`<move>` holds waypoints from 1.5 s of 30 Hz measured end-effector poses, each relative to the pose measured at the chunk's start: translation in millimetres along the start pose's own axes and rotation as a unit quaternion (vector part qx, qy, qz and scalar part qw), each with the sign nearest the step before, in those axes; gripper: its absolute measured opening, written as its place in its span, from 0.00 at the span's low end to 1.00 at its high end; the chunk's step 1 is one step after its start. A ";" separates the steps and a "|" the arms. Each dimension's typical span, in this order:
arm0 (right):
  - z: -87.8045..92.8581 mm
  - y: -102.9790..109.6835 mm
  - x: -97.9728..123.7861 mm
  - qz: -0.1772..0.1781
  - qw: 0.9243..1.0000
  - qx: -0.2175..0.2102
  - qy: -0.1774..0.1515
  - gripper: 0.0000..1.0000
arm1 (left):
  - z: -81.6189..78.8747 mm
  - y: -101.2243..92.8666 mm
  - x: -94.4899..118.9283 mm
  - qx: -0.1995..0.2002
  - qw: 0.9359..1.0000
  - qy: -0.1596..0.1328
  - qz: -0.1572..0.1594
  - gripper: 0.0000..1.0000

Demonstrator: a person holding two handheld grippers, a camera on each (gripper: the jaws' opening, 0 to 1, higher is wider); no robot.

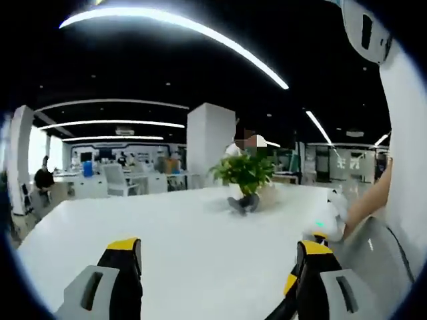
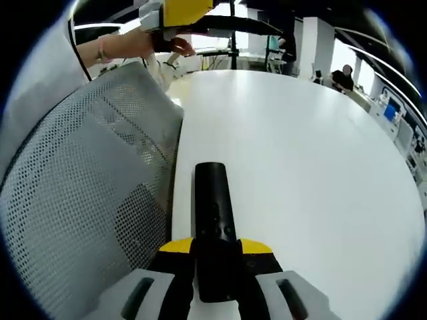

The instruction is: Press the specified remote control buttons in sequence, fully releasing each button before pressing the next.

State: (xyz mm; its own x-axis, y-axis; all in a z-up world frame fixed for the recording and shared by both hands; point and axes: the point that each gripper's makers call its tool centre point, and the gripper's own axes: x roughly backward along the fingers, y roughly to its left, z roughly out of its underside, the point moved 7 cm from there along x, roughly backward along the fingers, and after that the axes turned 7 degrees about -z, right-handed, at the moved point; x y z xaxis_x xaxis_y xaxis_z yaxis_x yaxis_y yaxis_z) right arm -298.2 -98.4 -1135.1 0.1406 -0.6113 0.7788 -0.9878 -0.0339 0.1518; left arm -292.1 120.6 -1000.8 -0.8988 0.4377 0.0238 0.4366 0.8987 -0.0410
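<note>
One black remote control (image 2: 213, 233) is pinched by the right gripper (image 2: 215, 257). The left gripper (image 1: 217, 257) is spread. One potted plant (image 1: 245, 177) is seen far across the white table (image 1: 180, 233).

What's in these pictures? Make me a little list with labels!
place: big office, long ceiling lights
table: white, wide
remote: black, held between the jaws of the right hand-held gripper, pointing out over the table edge
left hand-held gripper: jaws apart, holding nothing, above the table
plant: green, in a pot, far across the table
chair: grey mesh back, beside the table
hand: holding the left hand-held gripper, seen in the right gripper view
buttons: too dark to make out
</note>
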 end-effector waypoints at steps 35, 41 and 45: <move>8.5 -9.3 8.7 0.009 1.000 0.002 0.011 0.21 | 6.8 16.5 40.4 0.001 0.986 -0.109 -0.126 1.00; 4.5 -25.8 8.7 -0.002 1.000 0.000 0.009 0.21 | 8.0 16.0 41.1 -0.006 0.987 -0.105 -0.124 0.97; 2.0 -35.7 9.0 -0.006 1.000 0.009 0.017 0.21 | 8.1 16.0 41.4 -0.001 0.987 -0.107 -0.123 0.98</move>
State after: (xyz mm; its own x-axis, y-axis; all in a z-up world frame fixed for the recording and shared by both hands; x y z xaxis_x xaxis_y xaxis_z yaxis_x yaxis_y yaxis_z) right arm -261.8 -104.2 -1134.6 0.1542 -0.5835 0.7973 -0.9870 -0.0548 0.1508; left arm -322.6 152.9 -1008.6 -0.9653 0.1911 -0.1778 0.2043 0.9771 -0.0590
